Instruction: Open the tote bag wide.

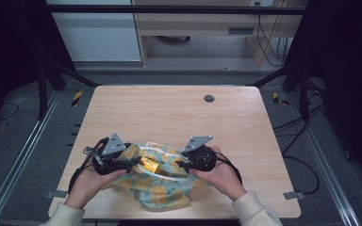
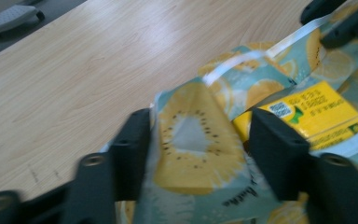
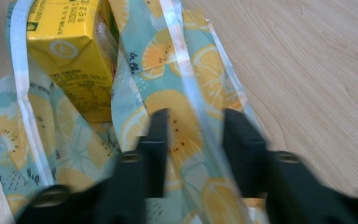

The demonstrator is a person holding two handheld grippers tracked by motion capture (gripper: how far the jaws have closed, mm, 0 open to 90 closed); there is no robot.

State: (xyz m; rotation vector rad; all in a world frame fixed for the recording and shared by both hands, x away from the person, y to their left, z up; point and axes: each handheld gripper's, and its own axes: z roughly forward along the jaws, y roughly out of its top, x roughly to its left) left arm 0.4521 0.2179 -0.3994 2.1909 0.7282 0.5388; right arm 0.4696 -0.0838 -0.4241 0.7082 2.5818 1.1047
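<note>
so this is the bag-opening step, or holding it open, as far as i can judge. there's a fruit-print bag (image 1: 162,181) lying at the near edge of the table (image 1: 179,110), right in front of the person, with a yellow carton (image 1: 149,164) sitting in its mouth, partly inside.

left gripper (image 1: 133,162) is at the left side of the bag's opening. in the left gripper view a folded-up flap of the bag (image 2: 196,140) stands between the two black jaws. one jaw looks right against the fabric, the other seems to have a little gap, so i can't honestly tell whether it's pinching yet. the jaws are about half open.

right gripper (image 1: 183,165) is on the right side of the opening. in the right gripper view the bag's rim with its white band (image 3: 189,126) runs up between the jaws, which are fairly narrow, but the picture is blurred there and i can't tell if the pads press on it either.

my guess for what's next: both sides need a firm pinch on the rim, then pull apart gently so the mouth stays wide around the carton (image 3: 70,56). thin fabric slips easily, so a sloppy grip could lose the edge.
</note>
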